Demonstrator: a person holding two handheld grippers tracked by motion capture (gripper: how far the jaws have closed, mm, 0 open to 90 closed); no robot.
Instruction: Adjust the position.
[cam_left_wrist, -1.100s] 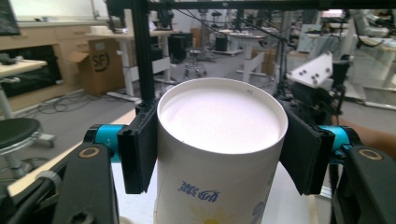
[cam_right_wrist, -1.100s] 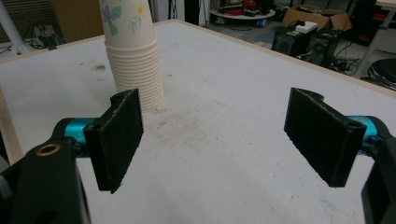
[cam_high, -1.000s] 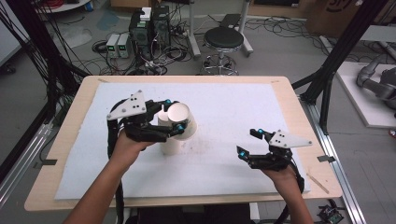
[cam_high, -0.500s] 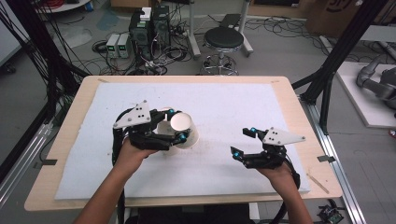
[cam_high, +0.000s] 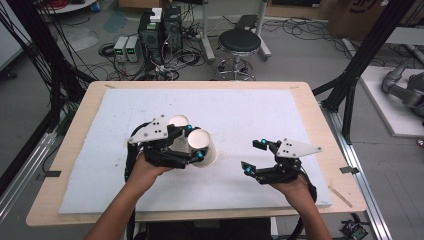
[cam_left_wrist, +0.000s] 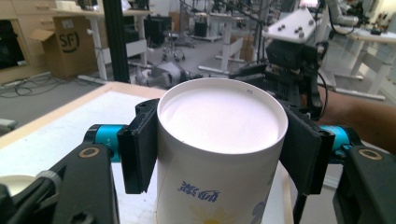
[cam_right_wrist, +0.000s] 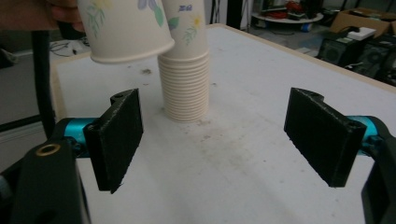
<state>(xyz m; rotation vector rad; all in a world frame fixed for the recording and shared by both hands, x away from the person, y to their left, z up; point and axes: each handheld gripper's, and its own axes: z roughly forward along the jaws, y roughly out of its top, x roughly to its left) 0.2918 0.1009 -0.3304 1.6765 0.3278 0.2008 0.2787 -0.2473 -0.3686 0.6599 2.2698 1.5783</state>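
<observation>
Left gripper grasps an inverted cup beside the stack; lower it level onto the counter, right gripper released.

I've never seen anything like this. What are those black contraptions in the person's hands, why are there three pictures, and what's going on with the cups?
No robot here: a person holds a black two-jaw gripper in each hand. The high view looks down on the wooden table with its white mat. The other two pictures come from small cameras riding on the grippers, looking along their jaws.

The left gripper is shut on a white paper cup with a flower print, its black pads pressing on both sides of the cup, which it holds above the mat. In the right gripper view that cup hangs tilted in front of a tall stack of the same paper cups, which stands upright on the mat.

The right gripper is open and holds nothing.
</observation>
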